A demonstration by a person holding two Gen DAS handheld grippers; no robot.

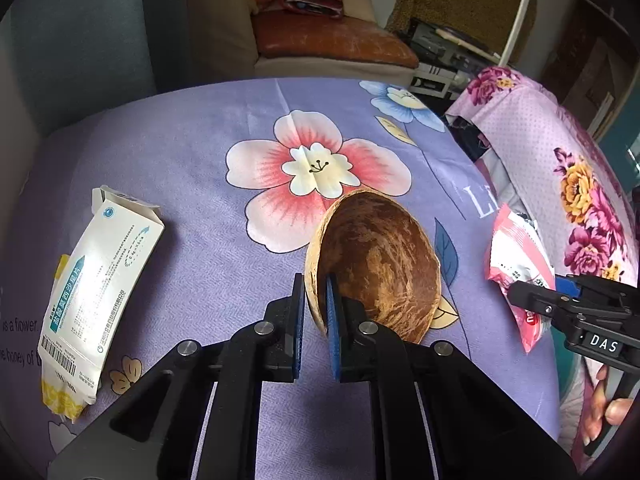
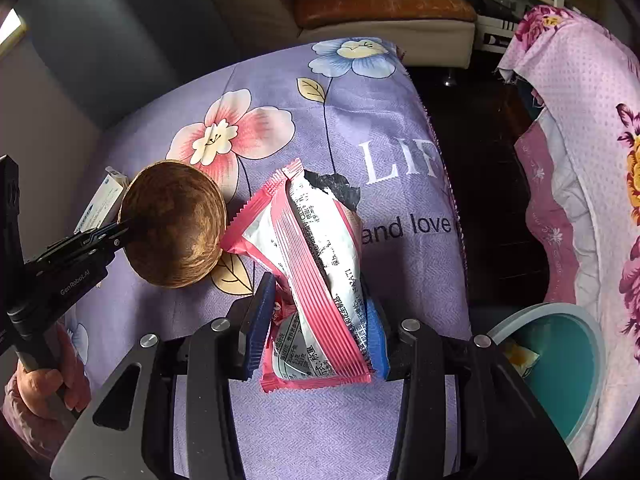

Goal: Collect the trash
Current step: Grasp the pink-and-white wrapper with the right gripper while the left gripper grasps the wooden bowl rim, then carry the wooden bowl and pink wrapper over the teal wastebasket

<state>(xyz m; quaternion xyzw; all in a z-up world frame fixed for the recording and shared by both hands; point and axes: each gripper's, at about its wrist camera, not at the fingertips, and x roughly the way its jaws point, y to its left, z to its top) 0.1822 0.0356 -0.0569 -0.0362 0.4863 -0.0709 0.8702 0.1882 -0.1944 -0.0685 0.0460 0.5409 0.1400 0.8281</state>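
My left gripper is shut on the rim of a brown coconut-shell bowl, one finger inside and one outside; the bowl is tipped up on the purple flowered cloth. The bowl also shows in the right wrist view, with the left gripper on its left rim. My right gripper is shut on a pink and white snack wrapper, held just above the cloth. In the left wrist view the wrapper and right gripper sit at the right. A flattened white medicine box lies left.
A teal bin with a scrap inside stands low at the right, beside a pink flowered cover. A dark gap separates the table edge from it. A sofa is behind the table.
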